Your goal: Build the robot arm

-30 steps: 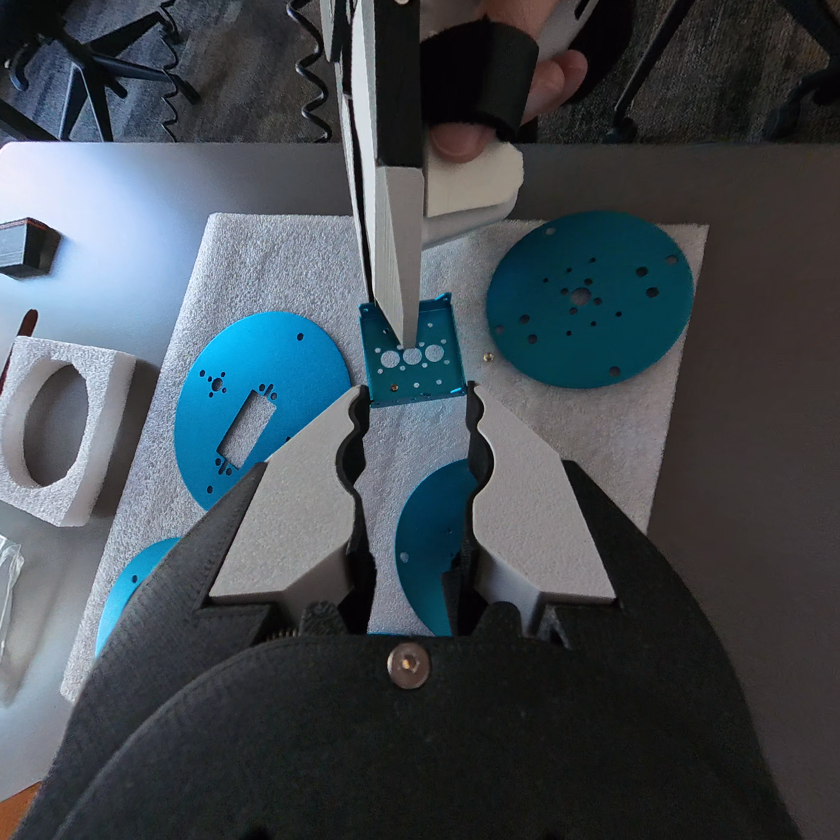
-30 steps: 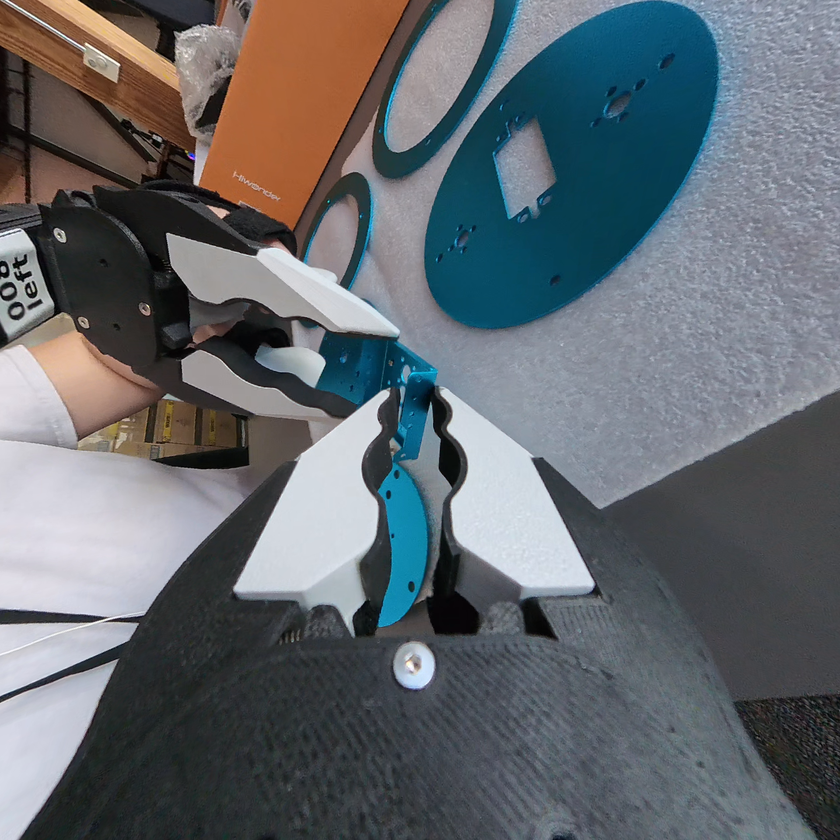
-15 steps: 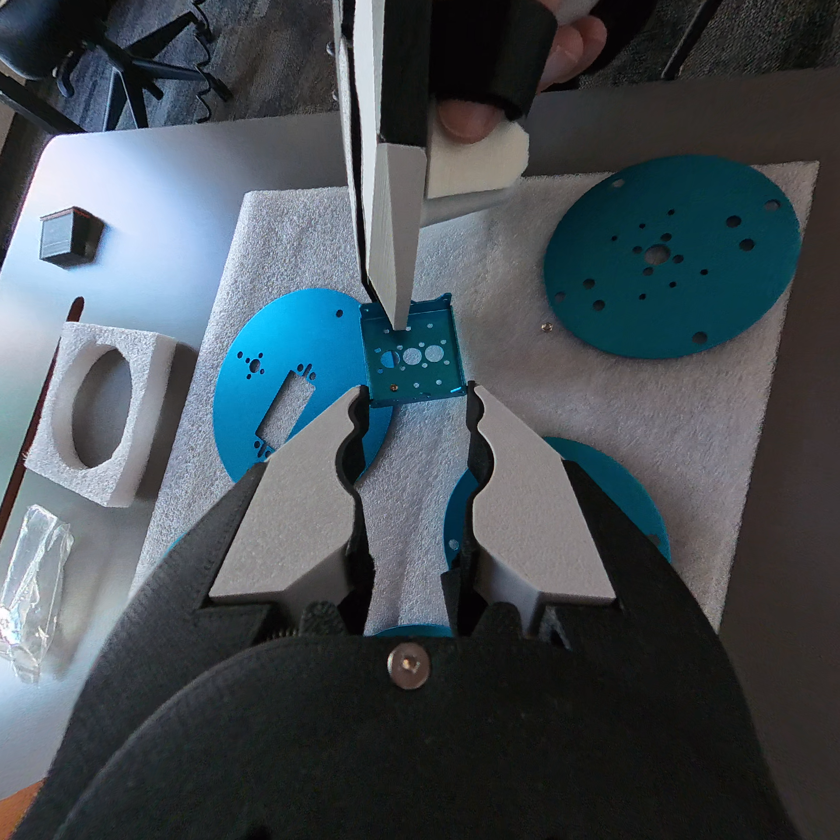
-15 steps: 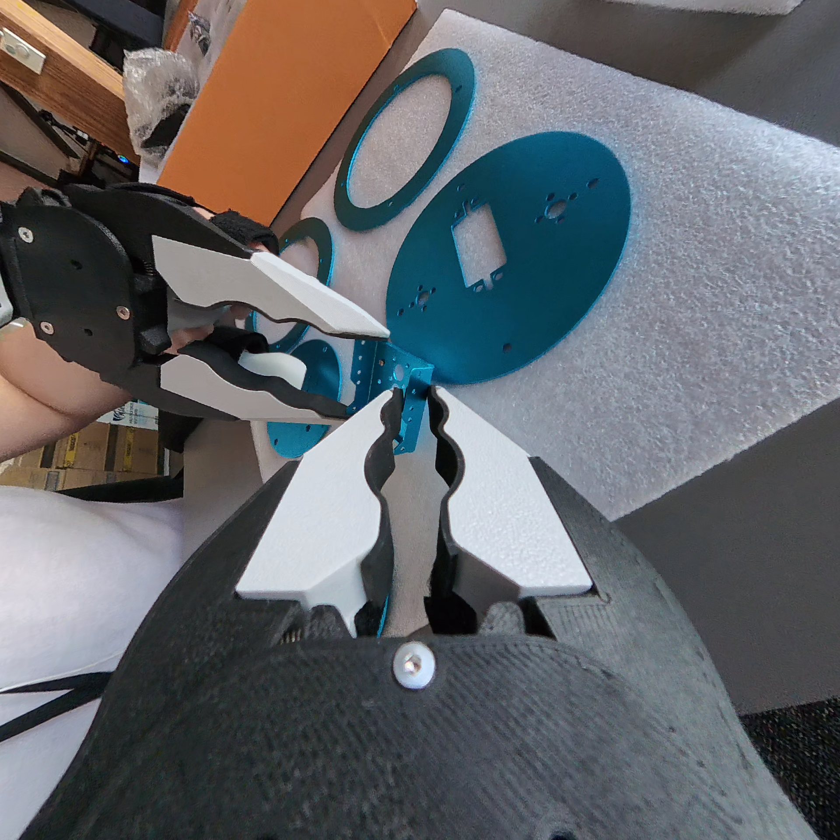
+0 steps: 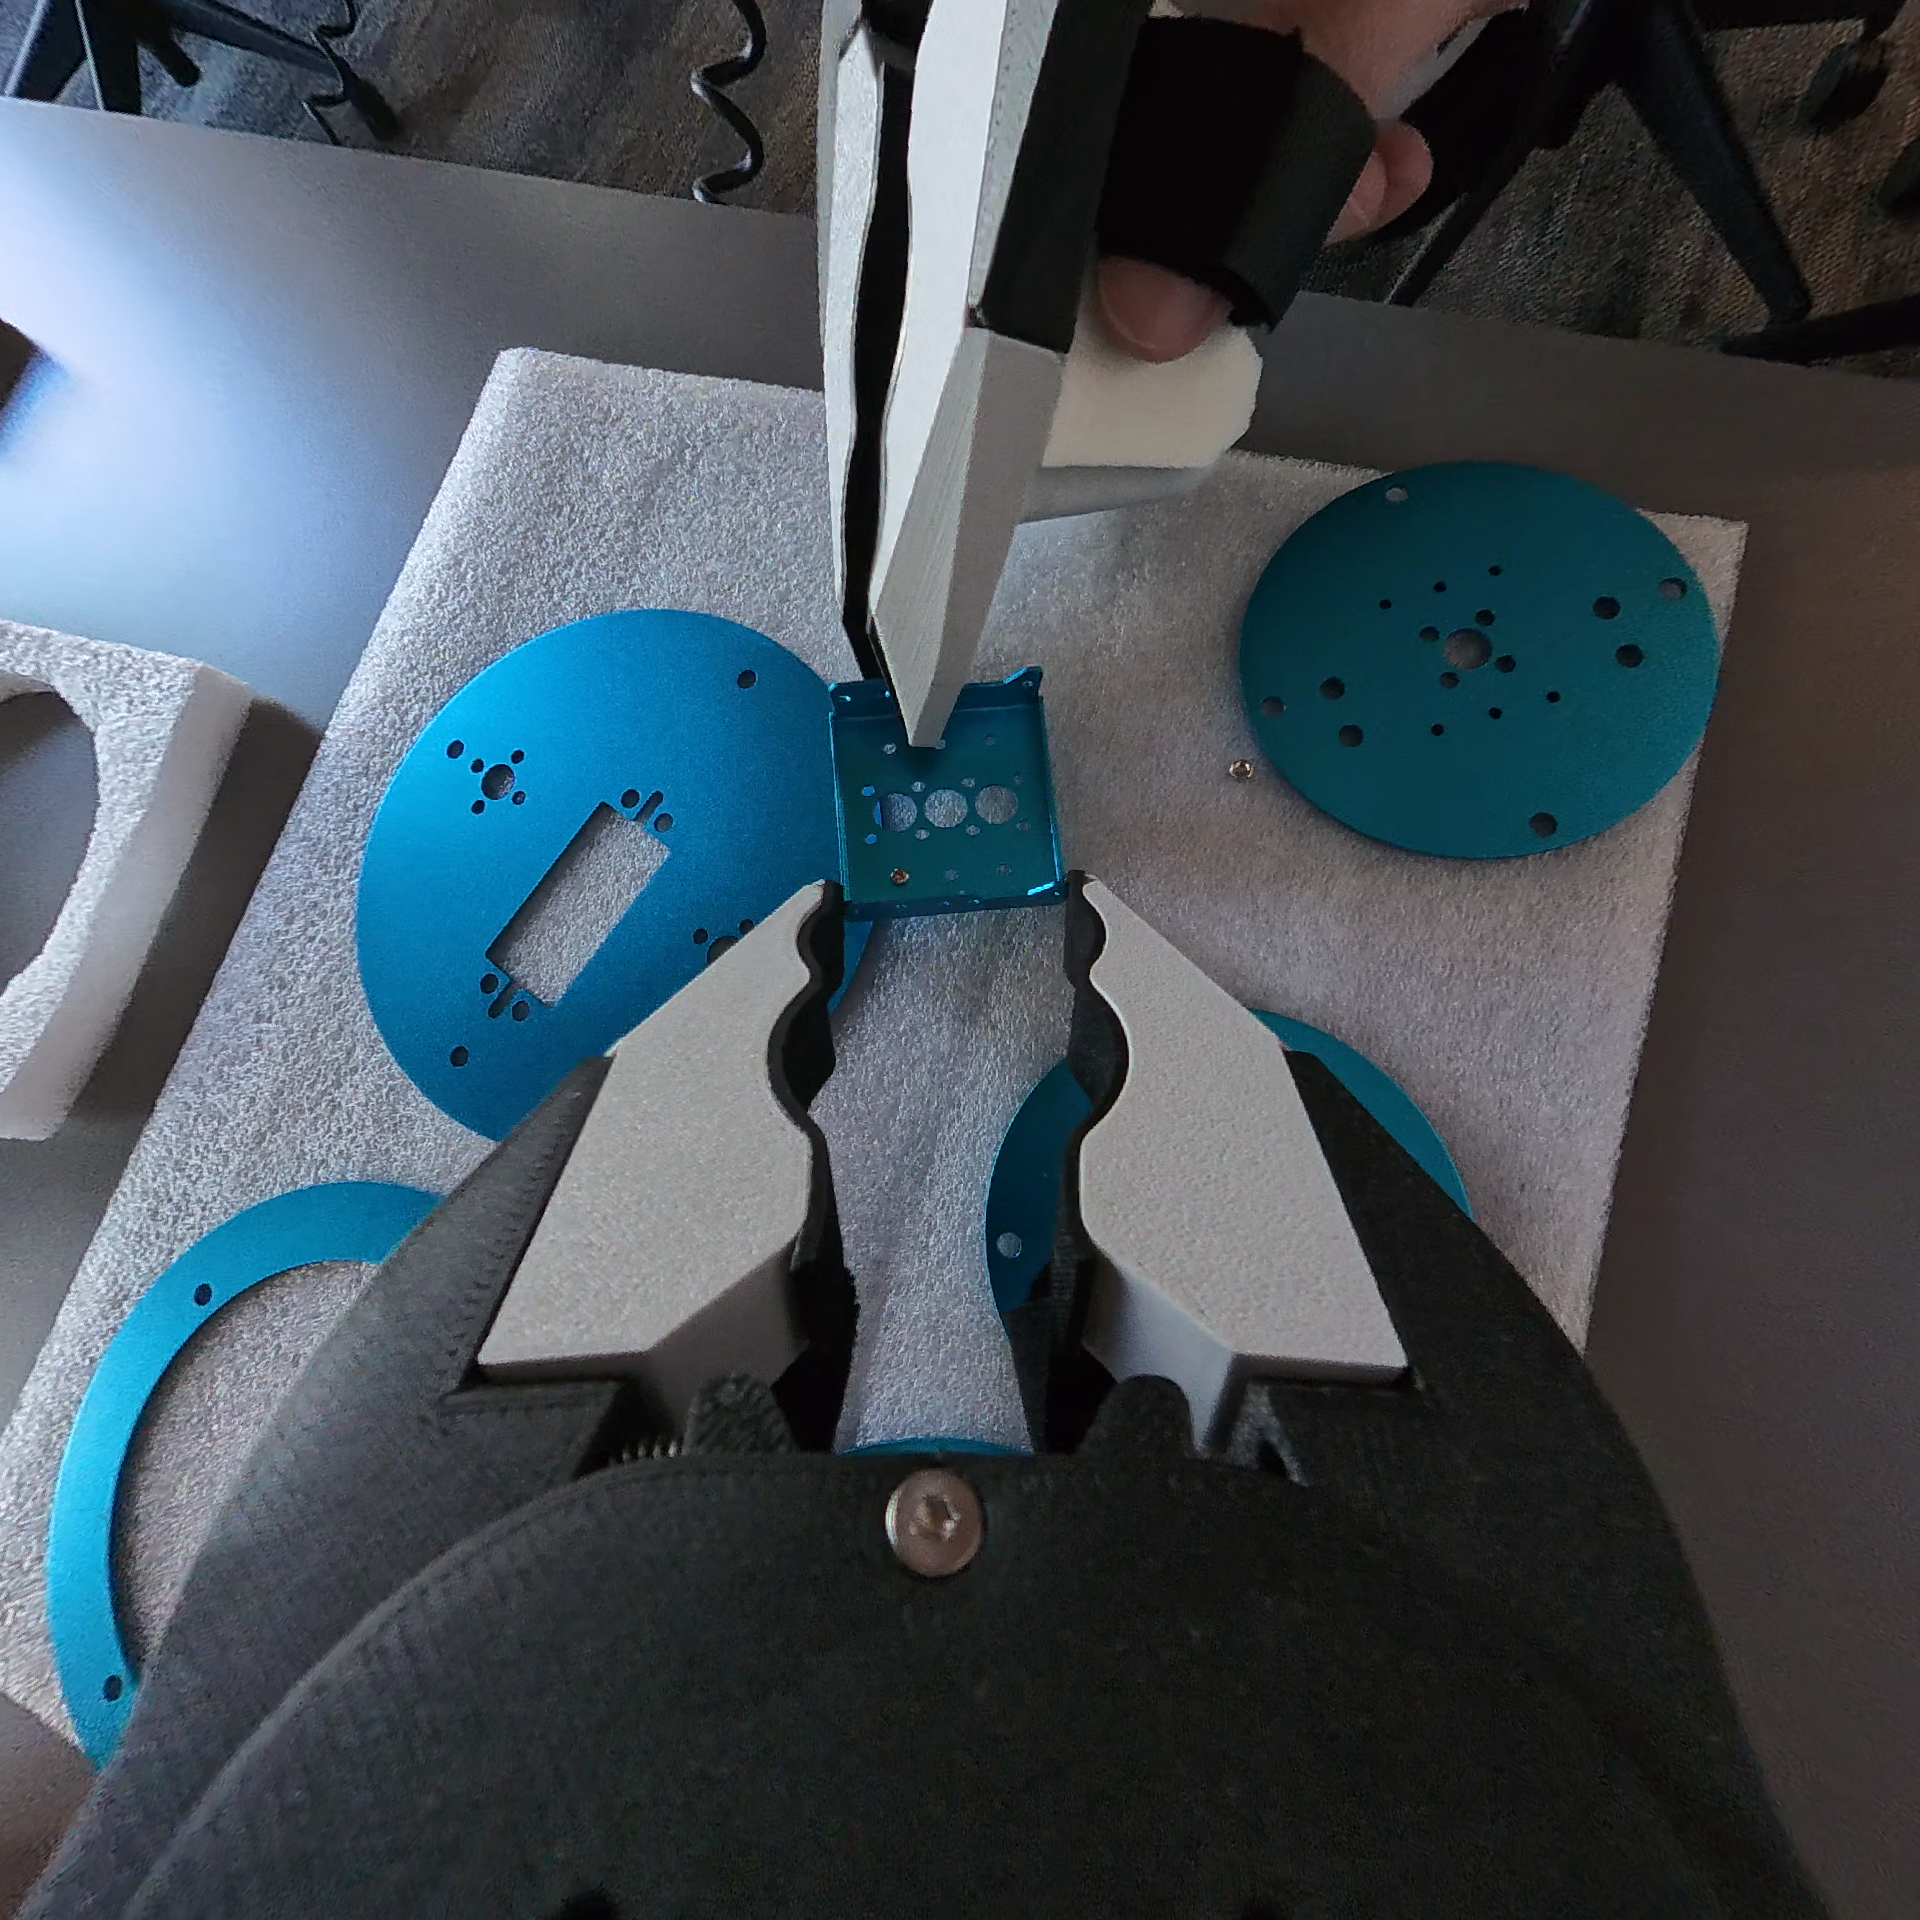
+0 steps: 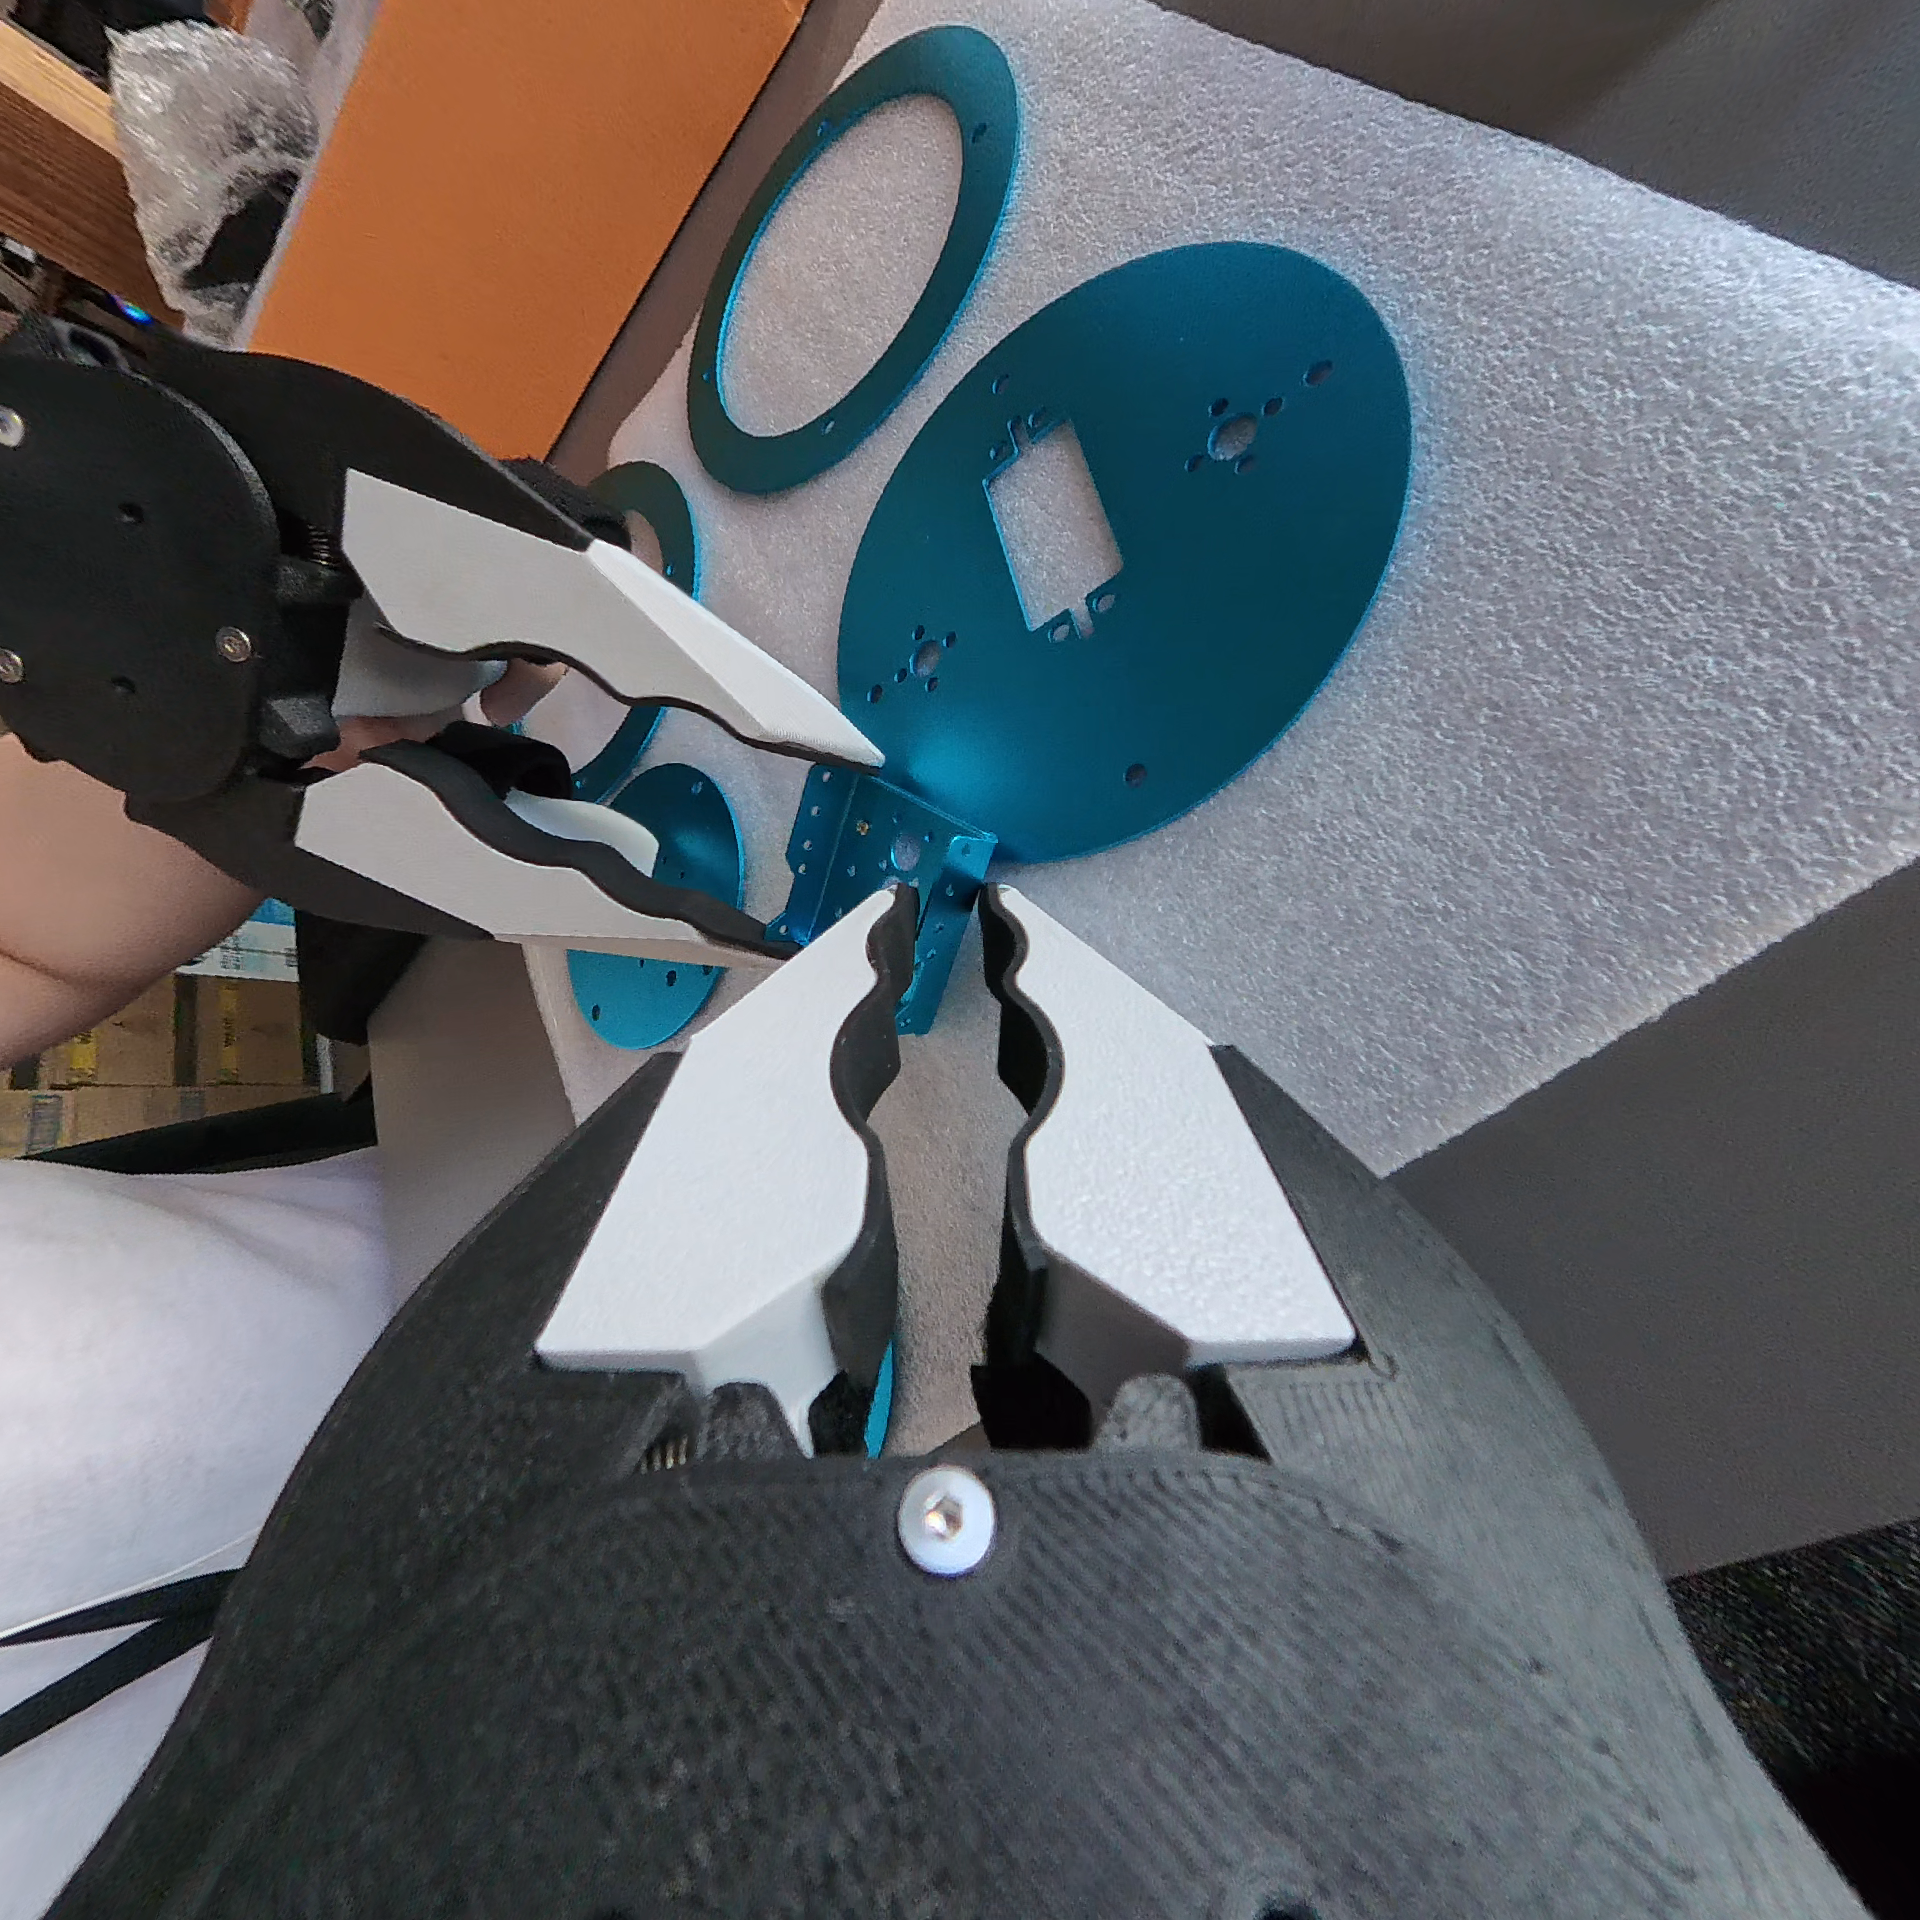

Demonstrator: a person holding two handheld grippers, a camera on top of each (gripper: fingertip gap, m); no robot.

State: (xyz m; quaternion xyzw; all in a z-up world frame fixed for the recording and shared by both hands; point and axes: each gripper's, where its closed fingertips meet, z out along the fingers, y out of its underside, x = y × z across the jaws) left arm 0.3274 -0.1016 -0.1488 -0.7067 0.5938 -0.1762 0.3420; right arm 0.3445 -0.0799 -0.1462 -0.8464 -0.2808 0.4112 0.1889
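Bracket (image 5: pixel 945 821): small blue folded-metal piece with holes, held up over the foam sheet (image 5: pixel 665 520), between the two grippers, its near edge over the rim of the slotted disc.
Left gripper (image 5: pixel 948 891): fingers apart, tips at the bracket's two near corners, one each side. Looks like a wide span across its width; whether the tips actually press the metal, cannot tell.
Right gripper (image 6: pixel 940 896): fingers slightly apart around one side flange of the bracket. In the left wrist view it comes down from above onto the far-left corner. Contact looks likely, firm clamp not confirmed.
Why held so: probably two-point support, one gripper steadying each end so the part stays level off the foam.
Slotted disc (image 5: pixel 592 862): flat on the foam, left of the bracket.
Drilled disc (image 5: pixel 1475 665): flat on the foam, well right.
Ring (image 5: pixel 156 1455): at the foam's near-left edge.
Small screw (image 5: pixel 1237 770): loose on the foam, beside the drilled disc.
Foam block (image 5: pixel 94 883): with an oval cutout, on the table, left.
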